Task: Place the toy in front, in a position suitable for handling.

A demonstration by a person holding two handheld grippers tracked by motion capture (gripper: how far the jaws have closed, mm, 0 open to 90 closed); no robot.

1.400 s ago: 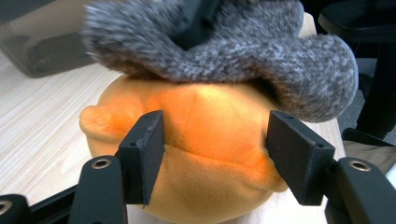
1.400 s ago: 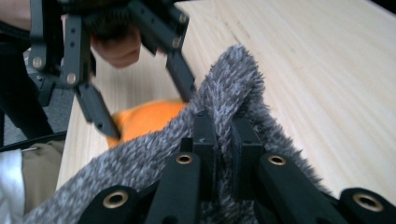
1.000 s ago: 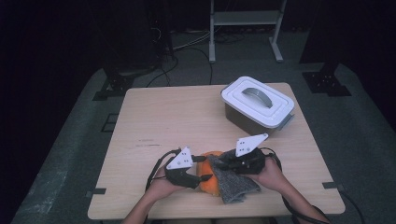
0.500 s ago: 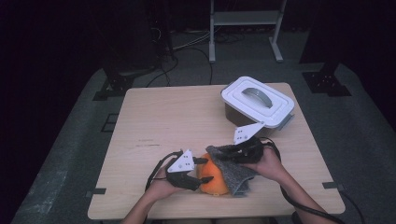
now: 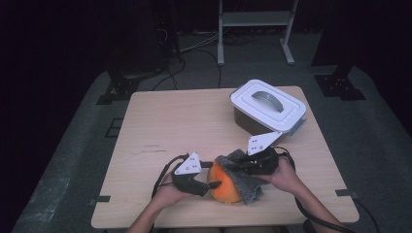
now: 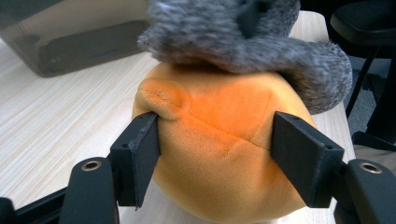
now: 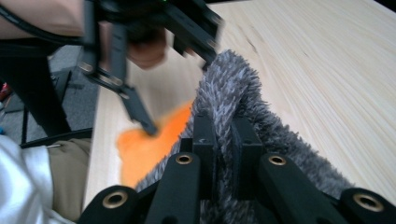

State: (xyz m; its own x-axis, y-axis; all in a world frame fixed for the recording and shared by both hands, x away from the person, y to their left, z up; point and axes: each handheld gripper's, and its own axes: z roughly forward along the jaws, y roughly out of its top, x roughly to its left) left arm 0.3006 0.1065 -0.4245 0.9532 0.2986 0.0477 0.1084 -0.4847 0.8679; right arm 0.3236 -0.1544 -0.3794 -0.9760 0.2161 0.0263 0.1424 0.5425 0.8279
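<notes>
An orange plush ball (image 5: 224, 188) rests near the table's front edge, with a grey fuzzy cloth (image 5: 250, 188) draped over its top and right side. My left gripper (image 5: 213, 175) reaches it from the left. In the left gripper view its pads (image 6: 145, 149) press into the ball (image 6: 219, 140) on both sides and the near pad dents the plush; the jaws have just been opening a little, with the ball still between them. My right gripper (image 5: 241, 167) is shut on a fold of the cloth (image 7: 229, 93), pinched between its jaws (image 7: 223, 126).
A grey container with a white handled lid (image 5: 267, 104) stands at the table's far right. The wooden table (image 5: 184, 121) stretches away to the left and back. Stands and cables lie on the dark floor behind it.
My right gripper has shifted slightly away from the front edge, drawing the grey cloth up over the ball. The left gripper has stayed in place against the ball.
</notes>
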